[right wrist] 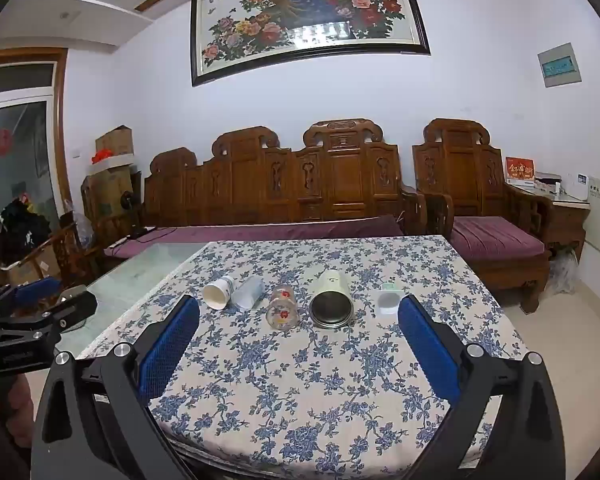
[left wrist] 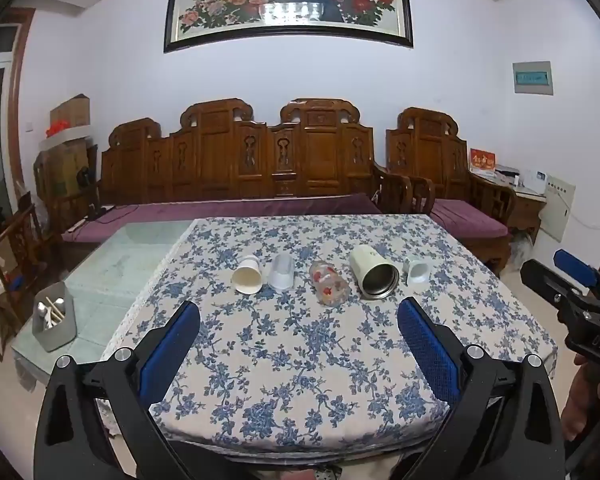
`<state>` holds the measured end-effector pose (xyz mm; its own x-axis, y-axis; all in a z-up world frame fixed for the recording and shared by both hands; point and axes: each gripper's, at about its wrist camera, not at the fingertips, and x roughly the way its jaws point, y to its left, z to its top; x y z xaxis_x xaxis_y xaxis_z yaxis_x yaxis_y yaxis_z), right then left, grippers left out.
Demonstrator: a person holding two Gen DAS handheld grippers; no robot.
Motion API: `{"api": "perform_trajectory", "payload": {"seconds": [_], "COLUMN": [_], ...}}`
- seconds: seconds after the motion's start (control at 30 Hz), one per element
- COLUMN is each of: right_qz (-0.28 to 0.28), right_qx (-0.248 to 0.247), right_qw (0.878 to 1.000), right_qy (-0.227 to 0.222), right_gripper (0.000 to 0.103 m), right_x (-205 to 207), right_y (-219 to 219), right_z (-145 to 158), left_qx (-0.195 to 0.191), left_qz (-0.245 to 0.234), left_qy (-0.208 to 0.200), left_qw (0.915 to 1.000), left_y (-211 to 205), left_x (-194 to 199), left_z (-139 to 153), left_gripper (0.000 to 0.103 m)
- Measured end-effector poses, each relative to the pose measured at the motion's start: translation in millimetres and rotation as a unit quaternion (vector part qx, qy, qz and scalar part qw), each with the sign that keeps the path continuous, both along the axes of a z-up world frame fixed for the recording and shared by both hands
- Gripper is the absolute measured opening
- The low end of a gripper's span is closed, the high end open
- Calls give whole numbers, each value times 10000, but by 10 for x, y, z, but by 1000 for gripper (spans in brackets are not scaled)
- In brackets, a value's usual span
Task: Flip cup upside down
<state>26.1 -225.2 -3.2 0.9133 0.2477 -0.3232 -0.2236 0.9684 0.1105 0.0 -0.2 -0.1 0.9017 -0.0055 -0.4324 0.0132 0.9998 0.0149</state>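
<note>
Your left gripper (left wrist: 299, 312) and right gripper (right wrist: 299, 312) both hover with fingers spread, holding nothing. "DAS" reads on the right gripper's body, lower right of the left view only. Mid-table (left wrist: 300, 380), five cups lie sideways: paper cup (left wrist: 247, 275), clear cup (left wrist: 281, 273), flowered glass (left wrist: 329, 286), steel tumbler (left wrist: 374, 272), small white cup (left wrist: 417, 271). Their printing is unreadable.

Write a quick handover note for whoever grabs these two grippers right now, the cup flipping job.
Left gripper: open, empty, held above the near table edge.
Right gripper: open, empty, likewise.
Five cups lie on their sides in a row on the floral tablecloth, mouths facing you: paper cup, clear plastic cup, flowered glass, metal-lined tumbler, small white cup.
Done: nothing flipped.
Left: stand each cup mouth-down.
</note>
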Motion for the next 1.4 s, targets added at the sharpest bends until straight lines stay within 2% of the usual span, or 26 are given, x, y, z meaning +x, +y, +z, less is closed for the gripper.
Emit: {"api": "perform_trajectory", "payload": {"seconds": [1.4], "right_qz": [2], "right_qx": [-10], "right_qw": [10000], "right_qy": [37], "right_gripper": [100], "right_x": [-14], "right_y": [19], "right_z": [-20], "left_qx": [-119], "left_qz": [-23], "left_qy": [-110], "left_qw": [9999], "left_y": [-22], "left_x": [-35], "left_z": [70], "left_gripper": [95]}}
